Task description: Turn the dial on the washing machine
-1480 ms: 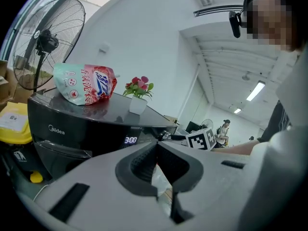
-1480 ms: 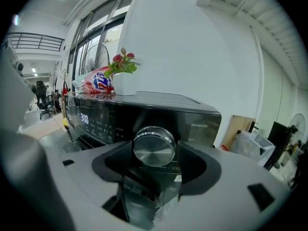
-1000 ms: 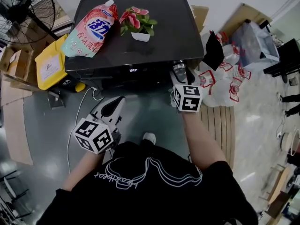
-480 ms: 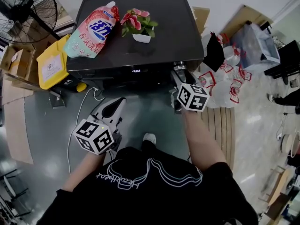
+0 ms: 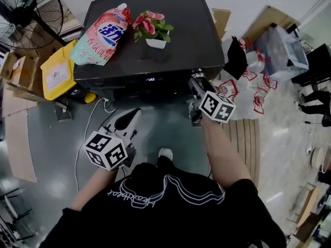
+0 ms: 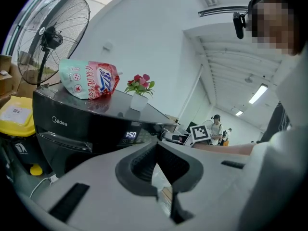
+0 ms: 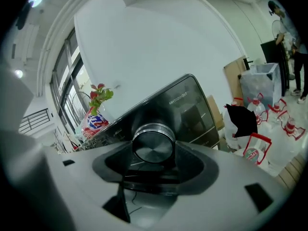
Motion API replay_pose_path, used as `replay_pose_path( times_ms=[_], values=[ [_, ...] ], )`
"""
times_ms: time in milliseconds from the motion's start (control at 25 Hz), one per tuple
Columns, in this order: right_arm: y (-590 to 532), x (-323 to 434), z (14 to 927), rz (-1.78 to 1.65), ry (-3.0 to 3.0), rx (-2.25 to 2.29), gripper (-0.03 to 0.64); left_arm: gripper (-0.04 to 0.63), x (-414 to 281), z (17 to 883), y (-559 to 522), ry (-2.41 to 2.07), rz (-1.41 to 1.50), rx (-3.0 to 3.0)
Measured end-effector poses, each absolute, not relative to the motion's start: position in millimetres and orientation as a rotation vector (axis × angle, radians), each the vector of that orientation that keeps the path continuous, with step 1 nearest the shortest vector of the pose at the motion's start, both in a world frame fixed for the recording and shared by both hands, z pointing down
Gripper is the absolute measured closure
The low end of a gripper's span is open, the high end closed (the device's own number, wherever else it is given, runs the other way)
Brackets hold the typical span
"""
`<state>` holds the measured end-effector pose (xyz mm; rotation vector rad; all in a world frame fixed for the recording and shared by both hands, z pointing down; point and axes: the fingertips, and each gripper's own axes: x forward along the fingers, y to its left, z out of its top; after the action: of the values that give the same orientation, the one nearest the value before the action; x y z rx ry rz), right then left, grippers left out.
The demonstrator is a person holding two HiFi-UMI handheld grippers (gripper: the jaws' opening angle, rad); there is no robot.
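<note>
The black washing machine (image 5: 191,30) stands in front of me; its lit display (image 6: 130,134) shows on the front panel. The round metal dial (image 7: 153,143) is at the panel's right end. My right gripper (image 5: 196,84) reaches to that corner and is shut on the dial, a dark pad (image 7: 192,160) pressed on either side of it. The right gripper view shows the dial's face centred between the jaws of the right gripper (image 7: 153,152). My left gripper (image 5: 126,119) hangs lower, away from the machine, shut with nothing in it.
A pink detergent bag (image 5: 101,35) and a small flower pot (image 5: 153,30) lie on the machine's lid. A yellow bin (image 5: 56,74) and a fan (image 5: 26,12) stand to the left. Plastic bags (image 5: 253,87) crowd the floor at right. A white cable (image 5: 90,123) trails below the machine.
The right gripper's marker cube has rolled clockwise and shifted a little right while staying on the dial. The left gripper has hardly moved.
</note>
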<state>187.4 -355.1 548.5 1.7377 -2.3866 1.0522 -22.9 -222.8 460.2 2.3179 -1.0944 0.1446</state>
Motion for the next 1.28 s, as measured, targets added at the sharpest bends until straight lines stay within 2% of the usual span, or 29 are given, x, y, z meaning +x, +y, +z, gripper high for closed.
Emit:
replay_pose_path(
  times_ms=[1280],
  values=[
    [-353, 192, 558, 2.317, -2.517, 1.692, 0.336, 0.591, -24, 458, -205, -1.117, 0.18, 2.314]
  ],
)
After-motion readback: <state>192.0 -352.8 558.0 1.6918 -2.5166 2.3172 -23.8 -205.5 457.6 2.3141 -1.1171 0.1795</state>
